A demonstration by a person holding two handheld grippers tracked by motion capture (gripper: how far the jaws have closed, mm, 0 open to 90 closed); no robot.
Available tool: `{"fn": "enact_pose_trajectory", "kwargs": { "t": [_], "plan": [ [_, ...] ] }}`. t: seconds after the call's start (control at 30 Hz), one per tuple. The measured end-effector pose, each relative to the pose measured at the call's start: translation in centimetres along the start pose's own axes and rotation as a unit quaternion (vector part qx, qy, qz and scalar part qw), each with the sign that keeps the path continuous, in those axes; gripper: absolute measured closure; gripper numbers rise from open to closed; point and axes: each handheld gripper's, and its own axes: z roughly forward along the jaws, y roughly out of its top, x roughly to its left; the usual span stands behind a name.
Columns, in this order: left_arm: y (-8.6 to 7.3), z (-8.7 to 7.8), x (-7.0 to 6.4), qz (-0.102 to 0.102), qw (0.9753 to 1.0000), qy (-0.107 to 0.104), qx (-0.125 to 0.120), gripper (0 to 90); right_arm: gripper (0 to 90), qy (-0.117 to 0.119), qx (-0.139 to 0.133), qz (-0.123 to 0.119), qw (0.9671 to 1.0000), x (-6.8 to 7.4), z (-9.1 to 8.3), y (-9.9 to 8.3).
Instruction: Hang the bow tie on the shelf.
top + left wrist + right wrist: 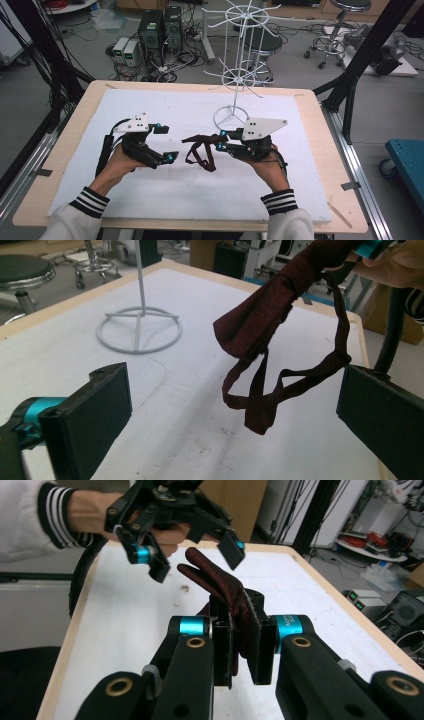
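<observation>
A dark red bow tie (pixel 200 147) with a thin looped strap hangs just above the white mat, held by my right gripper (pixel 220 140), which is shut on the bow's fabric (pixel 235 605). In the left gripper view the bow tie (pixel 260 325) dangles ahead, its strap loop drooping toward the mat between the wide-apart jaws. My left gripper (pixel 167 143) stands open a short way left of the tie, touching nothing. The right gripper view shows the left gripper (pixel 197 555) open beyond the tie.
A white wire display stand (pixel 231 116) with spoked hooks rises from a ring base (pixel 138 330) at the back middle of the mat. The wooden table's edge (pixel 75 107) frames the mat. Computers, stools and cables lie on the floor beyond.
</observation>
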Motion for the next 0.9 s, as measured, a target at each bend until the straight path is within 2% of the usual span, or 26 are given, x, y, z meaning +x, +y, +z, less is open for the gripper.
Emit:
{"fn": "enact_pose_trajectory", "kwargs": {
  "t": [0.2,0.37,0.47,0.67,0.77,0.9],
  "plan": [
    [-0.7,-1.3,-0.5,0.013,0.9996,0.015,-0.019,1.7,83.6,-0.019,-0.010,0.013,0.9997,-0.4,-0.9,0.0],
    [-2.0,-2.7,-0.8,0.018,0.9988,0.031,-0.033,1.7,83.7,-0.030,-0.019,0.015,0.9993,-0.5,-1.4,0.0],
    [-2.9,-3.7,-1.0,0.023,0.9977,0.043,-0.047,1.7,83.6,-0.037,-0.021,0.024,0.9988,-0.7,-1.8,-0.1],
    [-4.2,-5.0,-1.0,0.022,0.9965,0.056,-0.059,1.7,83.6,-0.054,-0.025,0.029,0.9978,-1.3,-2.3,0.0],
    [-4.6,-5.5,-0.8,0.024,0.9965,0.059,-0.055,1.7,83.6,-0.059,-0.027,0.032,0.9974,-1.6,-2.4,0.1],
    [-5.3,-6.1,-0.8,0.021,0.9954,0.065,-0.067,1.7,83.6,-0.067,-0.026,0.031,0.9969,-2.2,-2.7,0.5]
  ]
}}
